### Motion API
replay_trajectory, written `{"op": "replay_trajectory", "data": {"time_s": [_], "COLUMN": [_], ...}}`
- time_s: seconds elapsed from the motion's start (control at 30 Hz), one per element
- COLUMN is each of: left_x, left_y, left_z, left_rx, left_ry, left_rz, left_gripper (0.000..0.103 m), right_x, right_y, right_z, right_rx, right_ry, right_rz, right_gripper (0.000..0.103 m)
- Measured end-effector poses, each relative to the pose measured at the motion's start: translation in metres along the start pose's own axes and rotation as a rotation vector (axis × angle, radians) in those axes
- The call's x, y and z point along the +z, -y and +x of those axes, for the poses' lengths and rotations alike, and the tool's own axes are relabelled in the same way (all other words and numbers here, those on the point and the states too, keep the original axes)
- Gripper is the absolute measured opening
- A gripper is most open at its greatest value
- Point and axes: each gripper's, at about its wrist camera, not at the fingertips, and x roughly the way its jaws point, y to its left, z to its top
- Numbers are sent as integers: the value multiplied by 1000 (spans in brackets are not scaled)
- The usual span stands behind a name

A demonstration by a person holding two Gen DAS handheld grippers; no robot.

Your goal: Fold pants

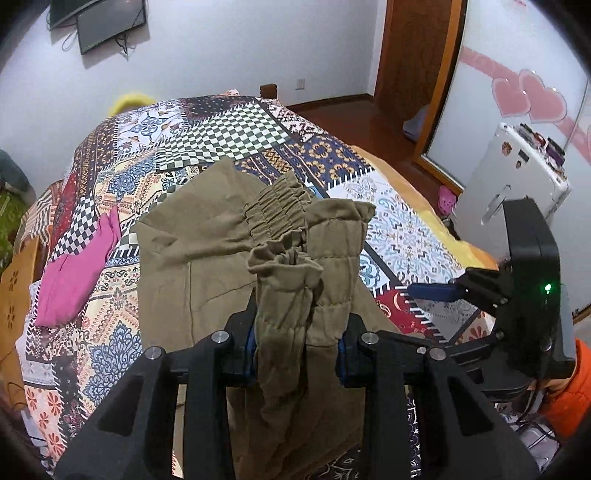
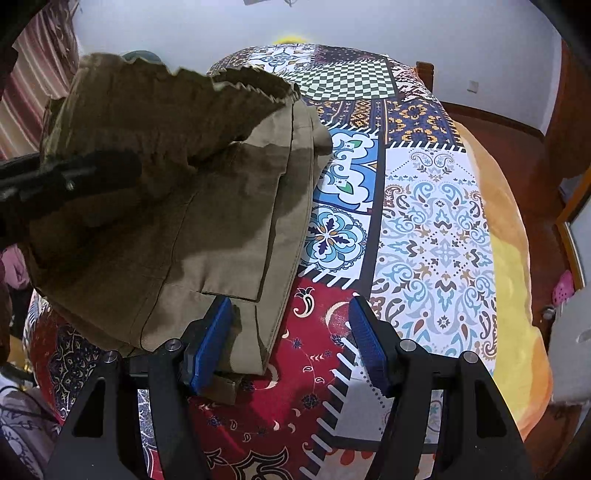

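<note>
Patchwork bedspread [image 1: 255, 125] underneath: khaki pants [image 1: 207, 258] cuff is clamped in left gripper [image 1: 297, 343]; right gripper [image 2: 290, 343] is held spread beside them, only there seen.

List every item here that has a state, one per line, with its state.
left gripper: shut on a bunched cuff of the pants, lifted off the bed
right gripper: open, empty, at the pants' edge
pants: khaki, partly folded, elastic waistband on top
pink garment: lying crumpled on the quilt
quilt: spread over the bed
wall screen: dark, off
</note>
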Motion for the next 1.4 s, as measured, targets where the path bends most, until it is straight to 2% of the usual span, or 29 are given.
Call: {"op": "replay_trajectory", "data": {"time_s": [0.3, 0.37, 0.4, 0.43, 0.5, 0.53, 0.63, 0.73, 0.83, 0.93, 1.1, 1.23, 1.4], "left_x": [-1, 0, 0, 1, 2, 3, 5, 4, 1, -8, -34, -48, -54], "left_y": [7, 4, 1, -1, -3, -2, -3, -10, -22, -43, -61, -52, -39], "left_z": [2, 0, -2, -5, -12, -16, -26, -37, -46, -42, -24, -8, -3], "left_rx": [40, 6, -38, -79, -133, -130, -97, -96, -48, -8, -41, -39, 8], "left_ry": [-27, -31, -31, -28, -11, -2, 26, 50, 74, 47, -50, -87, -68], "left_rz": [10, -14, -40, -62, -92, -90, -80, -95, -93, -113, -151, -130, -71], "left_gripper": [35, 45, 59, 67, 68, 68, 68, 68, 69, 70, 70, 70, 71], "right_x": [1, 1, 1, 1, 1, 1, 1, 1, 4, 7, 16, 26, 39], "right_y": [-1, -1, -2, -2, -2, -2, -2, -2, -2, -1, -3, -8, -23], "right_z": [0, 0, -1, -2, -2, -2, -4, -10, -19, -29, -46, -58, -66], "right_rx": [-6, -9, -11, -13, -16, -16, -22, -29, -38, -52, -89, -97, -77], "right_ry": [-1, -1, -1, -1, -1, -1, -2, 8, 26, 53, 97, 142, 181], "right_rz": [-2, -4, -5, -5, -5, -4, -2, -6, -9, -9, -21, -28, -48], "right_gripper": [62, 62, 62, 62, 62, 62, 62, 62, 62, 62, 62, 62, 62]}}
